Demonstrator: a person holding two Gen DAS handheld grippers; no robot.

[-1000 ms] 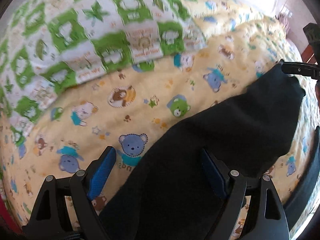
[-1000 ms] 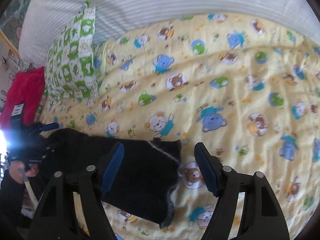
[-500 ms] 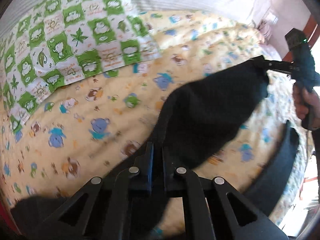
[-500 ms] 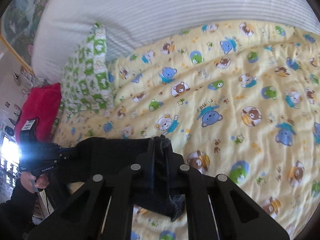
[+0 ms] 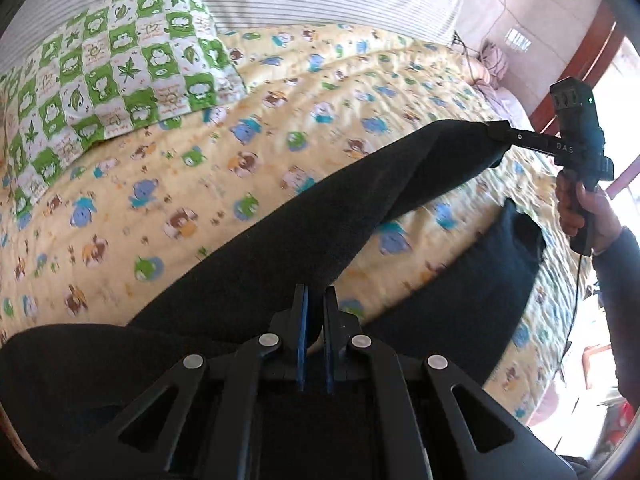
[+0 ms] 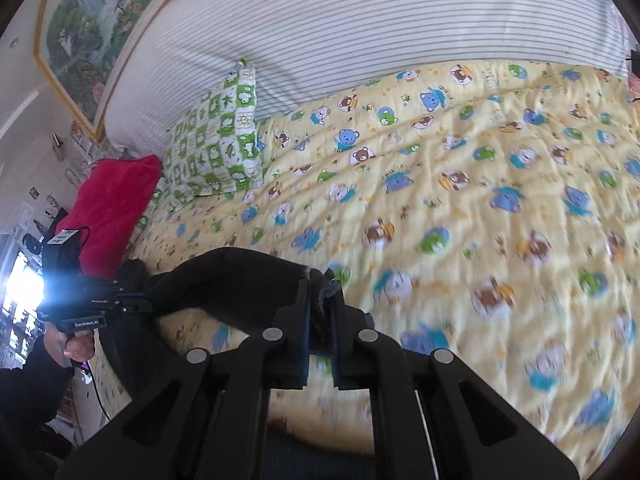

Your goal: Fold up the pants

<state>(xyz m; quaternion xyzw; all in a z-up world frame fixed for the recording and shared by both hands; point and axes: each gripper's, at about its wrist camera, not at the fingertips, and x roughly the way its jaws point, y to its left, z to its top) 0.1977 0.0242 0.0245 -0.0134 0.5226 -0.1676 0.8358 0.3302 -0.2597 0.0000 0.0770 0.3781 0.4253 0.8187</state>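
Left wrist view: left gripper [image 5: 313, 312] clenched on the dark pants [image 5: 340, 216], fabric pinched between its blue pads. From there the pants stretch away up-right as a taut band to the right gripper [image 5: 498, 133], whose tips bite the far end; the person's hand [image 5: 580, 208] holds its handle. A second dark part of the garment [image 5: 496, 276] hangs right of the left gripper, below the band, trailing onto the bedspread [image 5: 280, 152]. More dark cloth bunches left of and below the left jaws.

Right wrist view: right gripper [image 6: 320, 312] clenched on a hem edge of the pants [image 6: 240, 276], with frayed cloth showing between the pads. Left gripper [image 6: 136, 304] sits far left of it, also closed on cloth, glare around it. The span between the two sags slightly above the bedspread [image 6: 480, 160]. Green checked pillow [image 6: 216, 148] and red cushion [image 6: 116, 204] lie beyond the left gripper, well apart from the pants.

Progress, as a judgement: early. Both ends are grasped and the garment is lifted, mostly off the bed. No finished fold is visible; the pants are not lying flat anywhere. Left to do: lay one leg over the other or bring the ends together, set down, smooth, further folds. Whether the hanging part is the other leg, I cannot tell.
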